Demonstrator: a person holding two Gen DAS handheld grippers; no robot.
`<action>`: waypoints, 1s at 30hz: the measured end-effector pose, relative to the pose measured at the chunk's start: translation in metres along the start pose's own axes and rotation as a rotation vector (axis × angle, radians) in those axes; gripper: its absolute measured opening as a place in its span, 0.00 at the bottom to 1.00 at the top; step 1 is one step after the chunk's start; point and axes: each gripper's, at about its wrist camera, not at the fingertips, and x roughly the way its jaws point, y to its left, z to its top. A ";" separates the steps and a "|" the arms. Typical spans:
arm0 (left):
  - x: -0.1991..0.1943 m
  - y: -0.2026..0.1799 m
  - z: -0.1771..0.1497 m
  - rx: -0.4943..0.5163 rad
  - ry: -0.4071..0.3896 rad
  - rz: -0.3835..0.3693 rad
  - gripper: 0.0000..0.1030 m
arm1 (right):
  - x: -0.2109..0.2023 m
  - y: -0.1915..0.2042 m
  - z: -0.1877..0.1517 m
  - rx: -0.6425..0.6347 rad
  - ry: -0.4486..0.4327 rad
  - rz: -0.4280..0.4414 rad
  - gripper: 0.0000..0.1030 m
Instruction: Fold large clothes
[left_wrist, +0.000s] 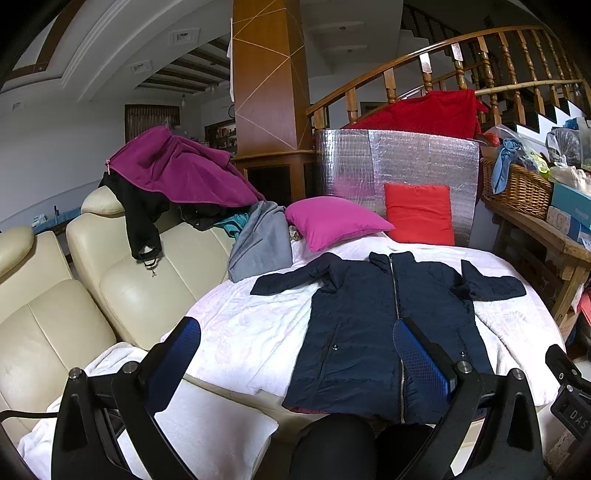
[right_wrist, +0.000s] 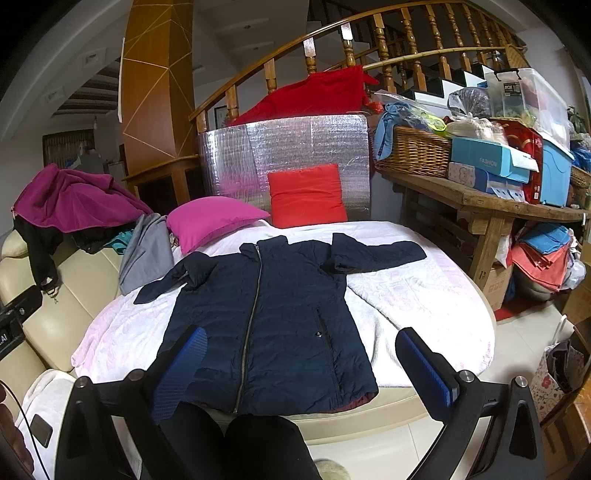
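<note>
On the side table (right_wrist: 480, 201) at the right, the only writing I can read is "FASHION" on a light blue box (right_wrist: 487, 160); a clear bin (right_wrist: 528, 99) behind it carries a dark label too small for me to make out. At the edge of my left view, a black device shows the letters "DAS", cut off.

The navy jacket (right_wrist: 266, 314) lies flat, front up and zipped, on the round white-covered bed (right_wrist: 424, 295). Its long axis runs straight away from me: hem at the near edge, just beyond the person's dark-clad knees (right_wrist: 258, 439), collar pointing toward the far pillows. Both sleeves spread sideways, the left one angling slightly toward me, the right one lying nearly straight out.

My left gripper (left_wrist: 295, 354) hangs above the near edge of the bed with its blue-padded fingers spread wide, nothing between them; the right-hand finger sits over the jacket's zip in that view. My right gripper (right_wrist: 301, 363) is likewise spread wide and empty, above the jacket's hem.

Beyond the collar sit a pink pillow (right_wrist: 214, 219) and a red pillow (right_wrist: 306, 195), the latter leaning on a silver foil panel (right_wrist: 280, 147). A purple garment (left_wrist: 177, 170) is draped over the cream sofa (left_wrist: 136, 291) to the left.
</note>
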 end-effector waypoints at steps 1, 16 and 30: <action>0.000 0.000 0.000 0.001 0.000 0.000 1.00 | 0.000 0.000 0.000 -0.001 0.000 0.000 1.00; 0.003 0.002 -0.001 0.000 0.003 0.004 1.00 | 0.003 -0.001 -0.001 0.002 0.006 0.000 1.00; 0.032 -0.016 0.012 0.006 0.041 0.004 1.00 | 0.026 -0.013 0.014 0.016 0.019 -0.006 1.00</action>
